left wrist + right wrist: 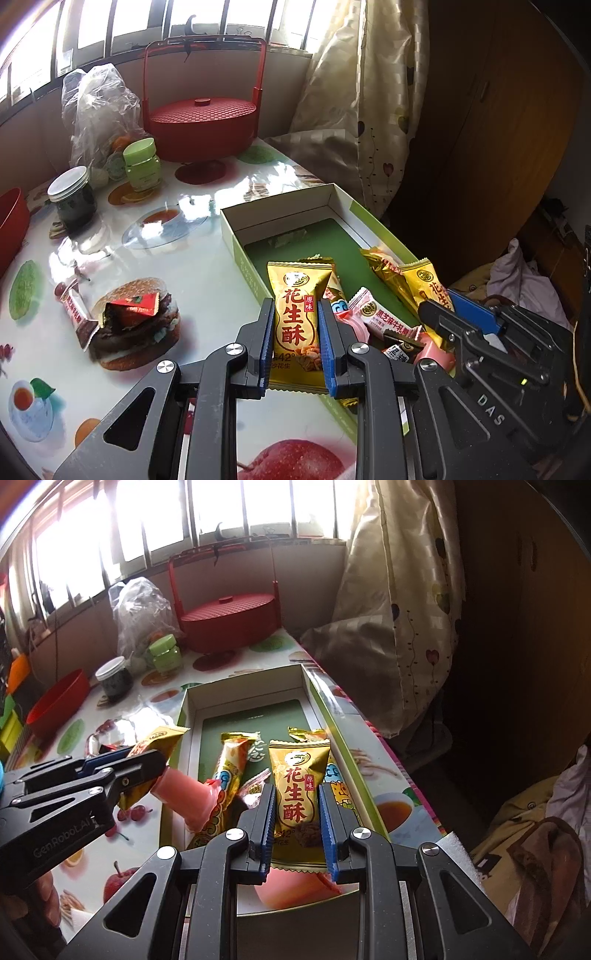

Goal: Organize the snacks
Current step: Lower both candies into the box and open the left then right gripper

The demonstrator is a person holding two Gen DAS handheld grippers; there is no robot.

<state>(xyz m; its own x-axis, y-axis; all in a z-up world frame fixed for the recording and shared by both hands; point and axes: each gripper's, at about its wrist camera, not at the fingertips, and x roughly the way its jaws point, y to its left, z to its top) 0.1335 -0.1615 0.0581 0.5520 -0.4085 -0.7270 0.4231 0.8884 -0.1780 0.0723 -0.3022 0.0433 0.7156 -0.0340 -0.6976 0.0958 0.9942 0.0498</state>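
A fruit-printed surface carries an open green-floored box of wrapped snacks. Over its near end, the left gripper and right gripper each have their fingers clamped on a gold peanut-crisp packet.

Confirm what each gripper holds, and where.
Left gripper: gold foil snack packet, pinched at its middle. Right gripper: another gold foil packet, also mid-body.

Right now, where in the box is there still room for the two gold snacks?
The far half of the box is bare green floor, bordered by its white back wall. The near half is crowded with gold packets and pink packets. Both grippers, left and right, hold gold snacks.
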